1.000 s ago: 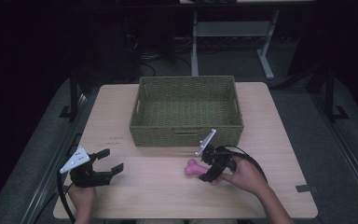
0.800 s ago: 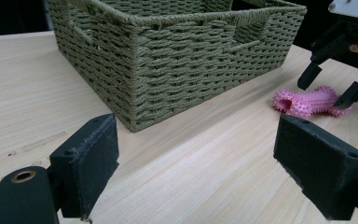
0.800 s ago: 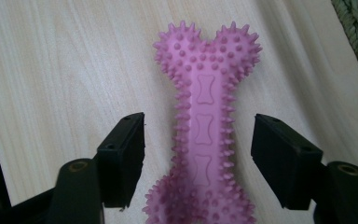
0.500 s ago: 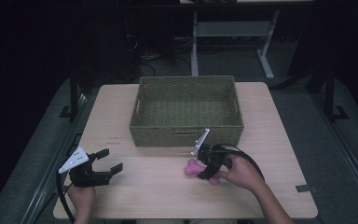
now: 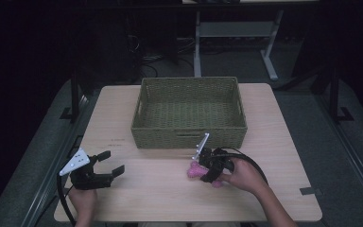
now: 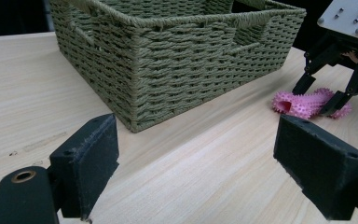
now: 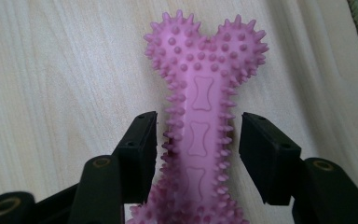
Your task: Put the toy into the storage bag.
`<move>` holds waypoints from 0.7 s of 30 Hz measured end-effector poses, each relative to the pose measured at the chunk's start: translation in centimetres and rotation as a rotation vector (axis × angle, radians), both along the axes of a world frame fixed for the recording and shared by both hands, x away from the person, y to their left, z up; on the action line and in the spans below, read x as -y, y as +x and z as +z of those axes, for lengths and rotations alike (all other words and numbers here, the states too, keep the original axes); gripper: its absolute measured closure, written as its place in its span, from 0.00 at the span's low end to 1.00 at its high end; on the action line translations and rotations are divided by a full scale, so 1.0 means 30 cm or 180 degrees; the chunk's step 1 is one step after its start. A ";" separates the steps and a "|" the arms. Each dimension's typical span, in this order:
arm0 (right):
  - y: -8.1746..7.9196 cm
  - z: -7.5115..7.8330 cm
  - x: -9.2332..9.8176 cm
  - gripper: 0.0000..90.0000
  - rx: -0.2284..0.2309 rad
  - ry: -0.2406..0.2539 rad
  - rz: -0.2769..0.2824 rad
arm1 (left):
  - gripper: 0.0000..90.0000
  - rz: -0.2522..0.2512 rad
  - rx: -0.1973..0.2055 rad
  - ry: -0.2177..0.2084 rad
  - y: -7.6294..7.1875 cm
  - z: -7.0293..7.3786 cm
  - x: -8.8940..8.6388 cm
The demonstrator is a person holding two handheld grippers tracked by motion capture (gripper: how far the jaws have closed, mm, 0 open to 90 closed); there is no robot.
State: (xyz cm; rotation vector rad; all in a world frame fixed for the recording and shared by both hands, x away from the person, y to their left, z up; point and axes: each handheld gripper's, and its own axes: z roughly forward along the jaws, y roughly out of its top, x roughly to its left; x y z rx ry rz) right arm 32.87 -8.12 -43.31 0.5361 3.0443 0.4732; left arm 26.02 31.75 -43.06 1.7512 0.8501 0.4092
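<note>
Both tongs stay wide: our right tongs [image 7: 196, 140] have come down astride the pink spiked bone [image 7: 200, 107], not yet gripping; our left tongs [image 5: 105, 169] idle beside the basket [image 5: 189, 137].

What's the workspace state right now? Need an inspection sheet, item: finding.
Surface: light wooden table, flat.
Job's things: pink spiked bone toy lying flat on the table before the woven basket; basket looks empty.
Clutter: nothing seen.
Grippers: right gripper straddles the toy's shaft, jaws open, small gaps either side; left gripper open, holding nothing, near the table's left front.
Cables: one black cable loops behind the right hand.
Surroundings: dark room, white desk frame beyond.
</note>
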 end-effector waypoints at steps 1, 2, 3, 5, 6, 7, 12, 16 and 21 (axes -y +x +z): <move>-0.001 0.000 0.000 0.54 0.0013 -0.0002 0.0018 | 0.15 0.0000 0.0000 0.0000 0.000 0.000 0.000; -0.001 0.000 0.000 0.54 0.0013 -0.0002 0.0018 | 0.15 0.0001 0.0001 -0.0003 0.000 0.000 0.000; -0.001 0.000 0.000 0.57 0.0033 -0.0002 0.0027 | 0.15 0.0001 0.0001 -0.0001 -0.001 0.000 0.000; -0.001 0.000 0.000 0.57 0.0031 -0.0004 0.0028 | 0.15 0.0002 0.0000 -0.0002 -0.001 0.000 0.000; 0.000 -0.001 -0.001 0.57 0.0027 -0.0011 0.0026 | 0.15 0.0002 0.0001 -0.0001 -0.001 0.000 0.000; 0.001 -0.002 0.000 0.60 0.0004 0.0005 0.0037 | 0.15 0.0001 0.0006 -0.0005 -0.001 0.001 -0.001; 0.002 -0.001 0.002 0.62 -0.0017 0.0023 0.0056 | 0.15 0.0001 0.0006 -0.0004 -0.001 0.001 -0.002; 0.004 0.004 0.007 0.64 -0.0030 0.0043 0.0073 | 0.15 0.0001 0.0006 -0.0004 -0.001 0.001 -0.002; 0.014 0.018 0.021 0.64 -0.0099 0.0170 0.0074 | 0.15 0.0005 0.0003 -0.0011 0.000 0.000 -0.002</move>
